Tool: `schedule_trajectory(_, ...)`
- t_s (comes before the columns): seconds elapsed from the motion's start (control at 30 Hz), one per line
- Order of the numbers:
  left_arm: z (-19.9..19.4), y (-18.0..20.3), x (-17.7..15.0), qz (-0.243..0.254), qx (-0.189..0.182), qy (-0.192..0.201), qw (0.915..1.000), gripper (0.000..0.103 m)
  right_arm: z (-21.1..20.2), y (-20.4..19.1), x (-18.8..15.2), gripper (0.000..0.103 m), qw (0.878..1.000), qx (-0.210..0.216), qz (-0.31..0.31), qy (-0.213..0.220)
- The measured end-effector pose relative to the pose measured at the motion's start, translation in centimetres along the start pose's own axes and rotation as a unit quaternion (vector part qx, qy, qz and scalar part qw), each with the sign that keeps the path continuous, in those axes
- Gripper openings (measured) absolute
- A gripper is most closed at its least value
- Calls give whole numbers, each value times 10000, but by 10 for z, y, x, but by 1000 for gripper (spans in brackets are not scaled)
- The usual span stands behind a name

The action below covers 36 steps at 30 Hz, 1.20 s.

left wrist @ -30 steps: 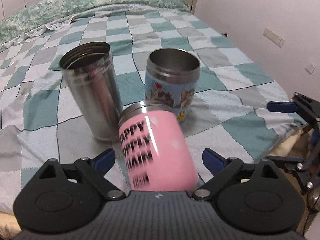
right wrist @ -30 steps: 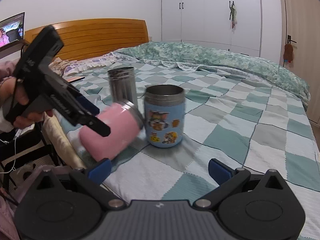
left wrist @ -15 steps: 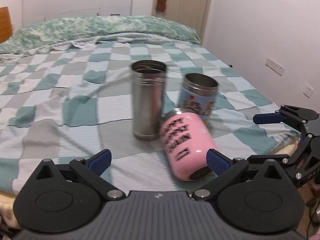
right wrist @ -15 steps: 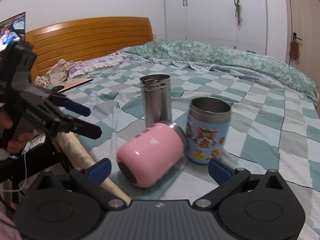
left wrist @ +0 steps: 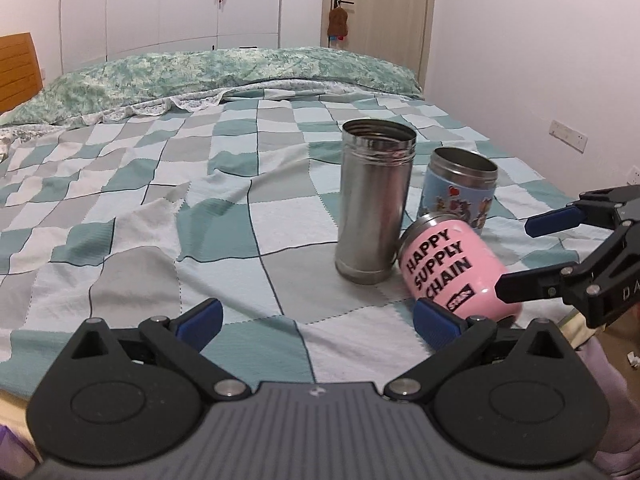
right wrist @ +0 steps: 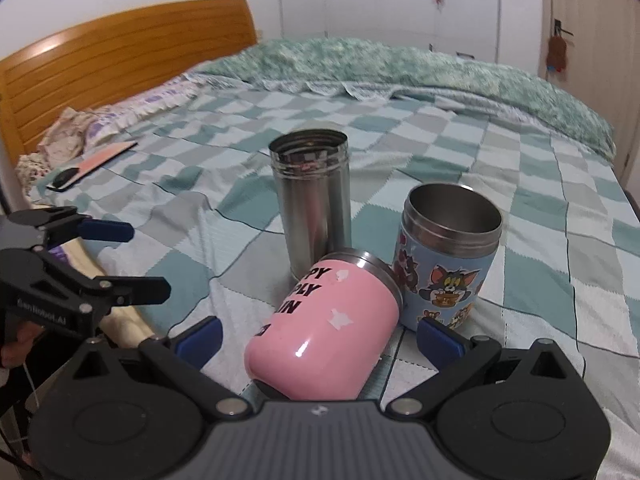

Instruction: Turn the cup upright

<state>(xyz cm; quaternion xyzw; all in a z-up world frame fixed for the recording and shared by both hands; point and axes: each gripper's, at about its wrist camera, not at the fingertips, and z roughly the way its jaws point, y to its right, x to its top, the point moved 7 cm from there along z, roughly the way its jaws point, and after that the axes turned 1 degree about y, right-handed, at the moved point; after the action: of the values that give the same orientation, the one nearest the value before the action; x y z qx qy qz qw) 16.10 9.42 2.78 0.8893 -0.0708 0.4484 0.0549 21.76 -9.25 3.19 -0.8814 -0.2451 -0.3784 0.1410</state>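
The pink cup [right wrist: 326, 330] lies on its side on the bed [left wrist: 200, 216], leaning against the steel flask [left wrist: 376, 200], just beside the cartoon cup [right wrist: 448, 256]. Both the left gripper [left wrist: 316, 320] and the right gripper [right wrist: 320, 338] are spread wide, holding nothing; the pink cup lies between the right one's fingers.

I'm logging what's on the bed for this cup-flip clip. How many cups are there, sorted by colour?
Pink cup, lying tilted on its side: 1
Plain steel cup, upright: 1
Blue cartoon cup, upright: 1
Total: 3 cups
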Motion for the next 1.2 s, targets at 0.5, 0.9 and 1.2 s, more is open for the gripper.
schedule_trajectory(0.5, 29, -14, -13, 97, -100, -46, 9999, 103, 52, 9, -2, 103, 9840, -769, 1181, -1090)
schedule_trajectory(0.9, 32, -20, -20, -42, -122, -74, 9999, 103, 80, 18, -4, 87, 9703, -417, 1874, -1474)
schedule_trajectory(1.2, 27, -19, -21, -57, -55, -91, 9999, 103, 70, 26, -10, 86, 9699, -1, 2091, -1246)
